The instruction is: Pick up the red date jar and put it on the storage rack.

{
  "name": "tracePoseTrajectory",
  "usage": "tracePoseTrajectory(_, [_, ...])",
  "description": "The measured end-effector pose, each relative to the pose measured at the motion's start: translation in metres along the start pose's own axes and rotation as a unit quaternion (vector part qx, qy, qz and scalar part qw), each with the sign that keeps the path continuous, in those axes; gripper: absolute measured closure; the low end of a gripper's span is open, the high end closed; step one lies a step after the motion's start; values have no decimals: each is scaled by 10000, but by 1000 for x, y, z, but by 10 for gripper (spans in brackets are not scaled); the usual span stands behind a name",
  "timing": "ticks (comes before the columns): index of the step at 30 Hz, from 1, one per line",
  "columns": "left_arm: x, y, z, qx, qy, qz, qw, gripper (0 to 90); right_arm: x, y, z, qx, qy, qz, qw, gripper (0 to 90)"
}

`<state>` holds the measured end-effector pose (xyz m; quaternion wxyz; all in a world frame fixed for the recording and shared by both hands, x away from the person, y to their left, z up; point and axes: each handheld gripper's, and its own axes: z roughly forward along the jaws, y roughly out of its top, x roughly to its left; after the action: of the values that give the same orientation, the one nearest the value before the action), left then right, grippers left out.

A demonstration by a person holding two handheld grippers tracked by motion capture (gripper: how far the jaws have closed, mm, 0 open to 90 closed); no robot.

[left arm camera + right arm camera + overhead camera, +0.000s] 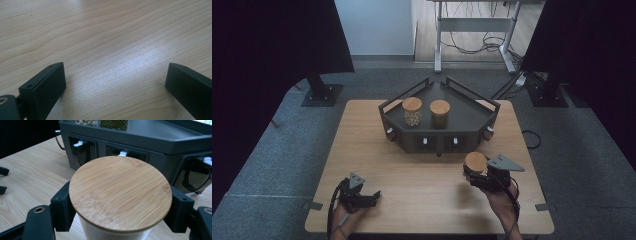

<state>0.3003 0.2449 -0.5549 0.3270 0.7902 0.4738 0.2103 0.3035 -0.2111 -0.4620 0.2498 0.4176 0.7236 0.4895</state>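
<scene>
My right gripper [475,175] is shut on a glass jar with a round bamboo lid [475,161], held just above the table in front of the dark tray. In the right gripper view the lid [120,192] sits between the two black pads [62,206], which press on the glass below it. Two more bamboo-lidded jars stand on the tray: one with pale beans [412,111] and one with green beans [440,114]. My left gripper [374,196] rests on the table at the front left, jaws wide apart over bare wood [115,72], nothing between them.
The dark hexagonal tray [472,112] with raised rails stands at the table's far middle, white clips along its front wall [122,153]. Black stands flank the table on the carpet. A white desk frame [474,25] with cables stands behind.
</scene>
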Motion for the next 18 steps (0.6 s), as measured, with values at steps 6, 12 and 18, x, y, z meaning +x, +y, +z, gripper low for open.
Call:
tracePoseTrajectory(6, [0, 0, 0, 0, -1, 1, 10000, 29, -5, 3, 2, -2, -4, 42, 10000, 249])
tracePoseTrajectory(12, [0, 0, 0, 0, 0, 1, 10000, 29, -9, 7, 4, -4, -18, 79, 10000, 249])
tracePoseTrajectory(18, [0, 0, 0, 1, -1, 3, 10000, 29, -13, 14, 5, -26, -41, 64, 10000, 249])
